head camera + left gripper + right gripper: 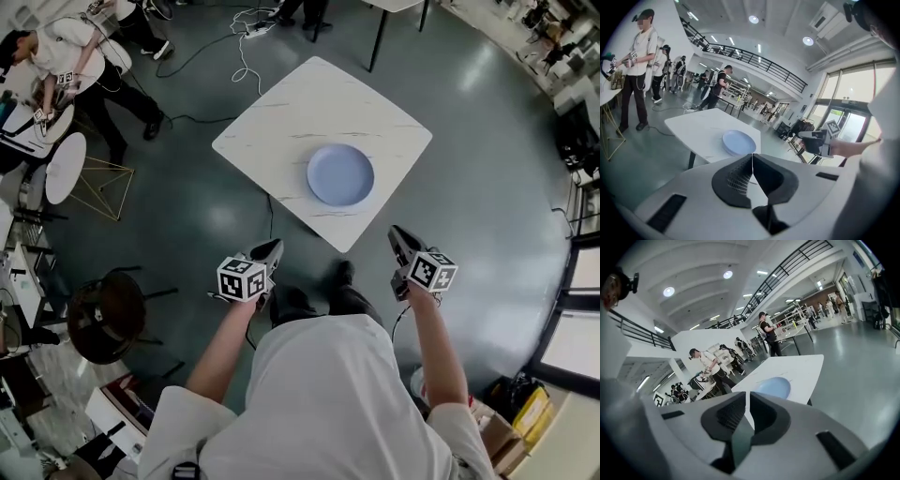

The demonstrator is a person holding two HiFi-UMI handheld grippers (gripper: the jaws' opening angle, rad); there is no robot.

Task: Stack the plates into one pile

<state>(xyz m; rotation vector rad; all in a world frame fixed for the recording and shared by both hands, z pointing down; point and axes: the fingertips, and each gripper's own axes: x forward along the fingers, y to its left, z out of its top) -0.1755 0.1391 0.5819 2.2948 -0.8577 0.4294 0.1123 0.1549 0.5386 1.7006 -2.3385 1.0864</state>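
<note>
Pile of blue plates [340, 174] found lying flat, face up, on the white table [281, 122], toward its near right corner, inside the edges; being round, no long axis is shown. Plate count not resolved. Left gripper [274, 247] pressed together, empty. Right gripper [399, 234] parted by a thin slit, empty. Both are held off the table, over open floor.

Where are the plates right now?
In the head view, the blue plates sit right of centre on the white table, toward the corner nearest the person.
</note>
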